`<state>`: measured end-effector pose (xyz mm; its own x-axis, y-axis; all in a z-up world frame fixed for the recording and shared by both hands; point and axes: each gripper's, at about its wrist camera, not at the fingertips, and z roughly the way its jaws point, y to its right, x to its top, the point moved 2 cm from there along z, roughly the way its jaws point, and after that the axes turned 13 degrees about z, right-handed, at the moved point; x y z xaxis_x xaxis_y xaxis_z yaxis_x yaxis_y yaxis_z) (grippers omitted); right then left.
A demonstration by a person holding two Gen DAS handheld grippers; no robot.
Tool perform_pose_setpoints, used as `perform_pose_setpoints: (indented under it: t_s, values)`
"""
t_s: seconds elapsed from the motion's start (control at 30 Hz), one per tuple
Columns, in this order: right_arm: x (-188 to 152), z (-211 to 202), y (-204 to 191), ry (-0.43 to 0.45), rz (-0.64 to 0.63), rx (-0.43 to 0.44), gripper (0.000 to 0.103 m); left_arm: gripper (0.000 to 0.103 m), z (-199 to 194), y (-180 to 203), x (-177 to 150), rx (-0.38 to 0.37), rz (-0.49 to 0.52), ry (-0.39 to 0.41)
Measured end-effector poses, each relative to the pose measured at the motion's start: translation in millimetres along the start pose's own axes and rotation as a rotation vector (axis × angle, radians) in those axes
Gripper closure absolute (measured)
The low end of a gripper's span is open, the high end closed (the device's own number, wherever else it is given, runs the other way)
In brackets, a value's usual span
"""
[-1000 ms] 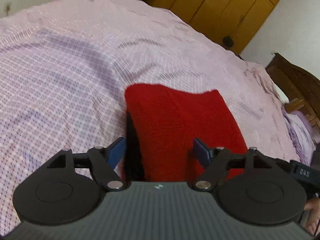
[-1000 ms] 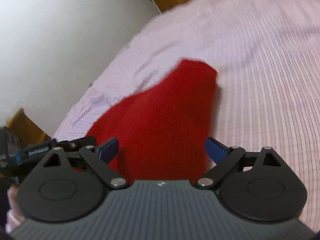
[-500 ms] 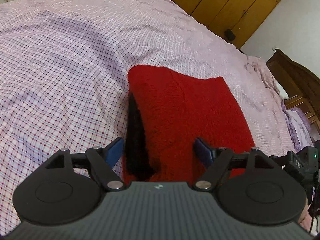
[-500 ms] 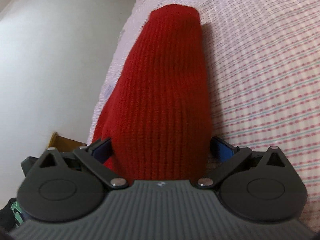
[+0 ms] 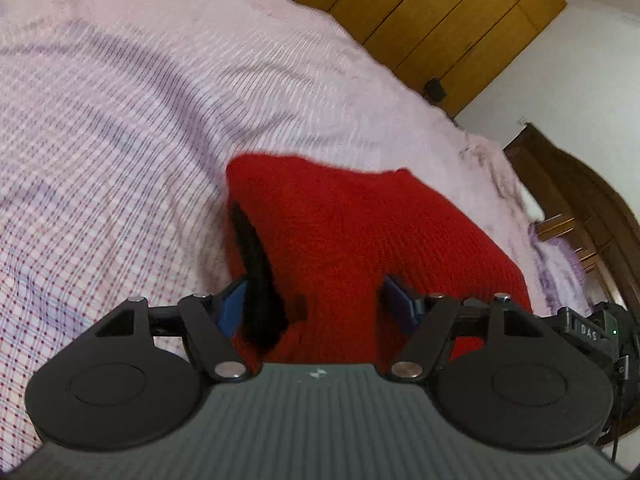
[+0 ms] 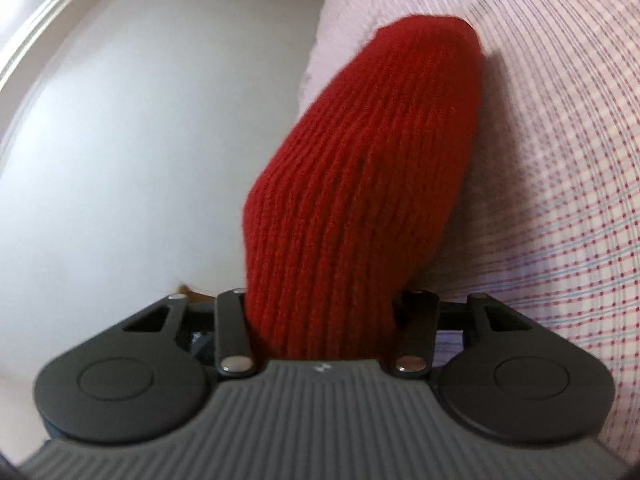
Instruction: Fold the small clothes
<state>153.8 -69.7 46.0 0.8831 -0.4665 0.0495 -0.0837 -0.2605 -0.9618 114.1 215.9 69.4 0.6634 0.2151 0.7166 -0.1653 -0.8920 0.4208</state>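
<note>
Looks like at least one fold has been made already: the red knitted garment (image 5: 360, 240) is seen lying doubled over on the checked bedspread (image 5: 100, 160), with a black trim (image 5: 256, 272) showing along its left edge. Judging by that, a last fold (or just a tidy-up) is probably what's left.

The left gripper (image 5: 312, 304) is held low over the near edge of the garment, jaws spread wide on either side of the cloth, nothing pinched. The right gripper (image 6: 320, 320) is tilted up towards the wall, and a thick bunch of the red garment (image 6: 360, 180) is clamped between its narrowed jaws, so that end is lifted clear of the bedspread (image 6: 560, 160).
</note>
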Motion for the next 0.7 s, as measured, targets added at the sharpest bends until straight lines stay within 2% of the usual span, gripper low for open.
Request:
perform_pose_setpoints:
  t_s: [0.13,0.23,0.4,0.47,0.53,0.7]
  values:
    - [-10.4,-28.8,-25.6,0.017,-0.055,-0.011,0.053,0.028,-14.3,23.2,0.9,-0.036,-0.003,0.036]
    - [-24.1,-63.3,-31.9,0.040,-0.096,-0.041,0.054,0.028,-20.3,51.5,-11.3,-0.074,0.011,0.047]
    - [-52.5,-123.7,-27.0,0.130,-0.176,-0.108,0.056,0.028,-19.4,96.6,-42.7,-0.125,0.059,0.007]
    - [-66.6,-147.6,-14.8,0.169,-0.185,-0.146,0.058,0.028,-18.0,112.9,-59.9,-0.111,0.095,-0.026]
    - [-81.6,-161.2,6.9,0.167,-0.142,-0.166,0.062,0.028,-18.1,127.1,-75.3,-0.062,0.145,-0.046]
    - [-102.1,-156.5,55.0,0.145,-0.061,-0.220,0.063,0.028,-14.3,139.1,-97.2,-0.019,0.220,-0.099]
